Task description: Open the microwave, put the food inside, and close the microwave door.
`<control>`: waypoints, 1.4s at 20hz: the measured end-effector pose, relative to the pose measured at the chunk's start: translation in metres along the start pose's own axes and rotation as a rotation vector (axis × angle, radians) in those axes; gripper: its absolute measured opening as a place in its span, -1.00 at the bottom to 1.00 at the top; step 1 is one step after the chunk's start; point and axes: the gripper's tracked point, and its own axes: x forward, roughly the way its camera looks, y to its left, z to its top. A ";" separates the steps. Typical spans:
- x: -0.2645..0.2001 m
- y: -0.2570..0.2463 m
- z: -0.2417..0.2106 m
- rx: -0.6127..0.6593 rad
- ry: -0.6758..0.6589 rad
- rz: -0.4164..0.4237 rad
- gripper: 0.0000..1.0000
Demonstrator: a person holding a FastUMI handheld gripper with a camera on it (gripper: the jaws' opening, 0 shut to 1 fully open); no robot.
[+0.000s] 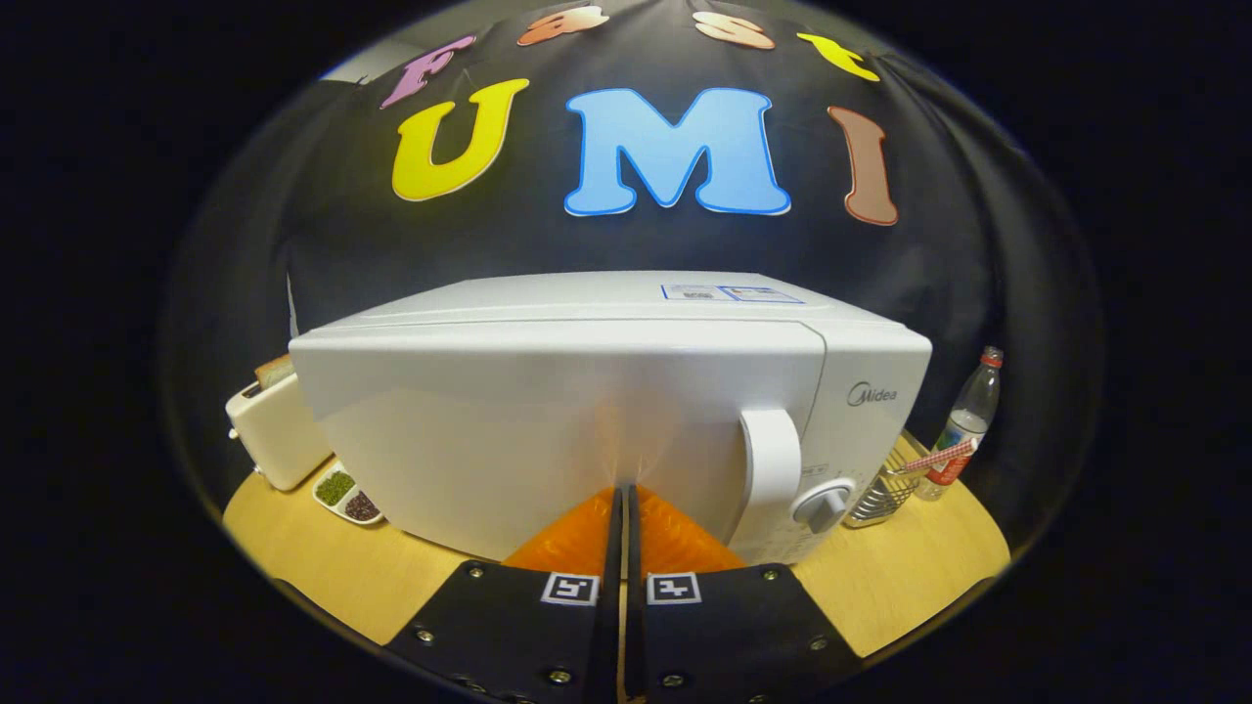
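Pressed together with nothing between them, the two orange fingers of the hand-held gripper (624, 492) have their tips at or just short of the white door of the microwave (606, 411); contact cannot be told. Each black finger base carries one square black-and-white marker, two in all.

Going left to right on the wooden tabletop (372, 567): one cream toaster (274, 430) with a slice of bread (274, 370) standing in its slot, just beside the microwave's left end. In front of it lies one small white dish (347, 497) with two compartments, one holding something green, the other something dark.

The single microwave stands in the middle with its door shut. At its right are one upright white handle (773, 469), one round knob (824, 506) and the brand name "Midea". Two stickers lie on its top, too small to read.

Right of it stand one wire basket (885, 489) and one clear bottle (963, 425) with a red cap.
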 end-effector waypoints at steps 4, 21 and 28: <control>-0.049 0.006 0.024 0.012 -0.083 -0.005 -0.92; -0.272 0.023 0.037 0.035 -0.246 -0.002 -0.91; -0.329 0.021 0.032 0.034 -0.286 -0.009 -0.60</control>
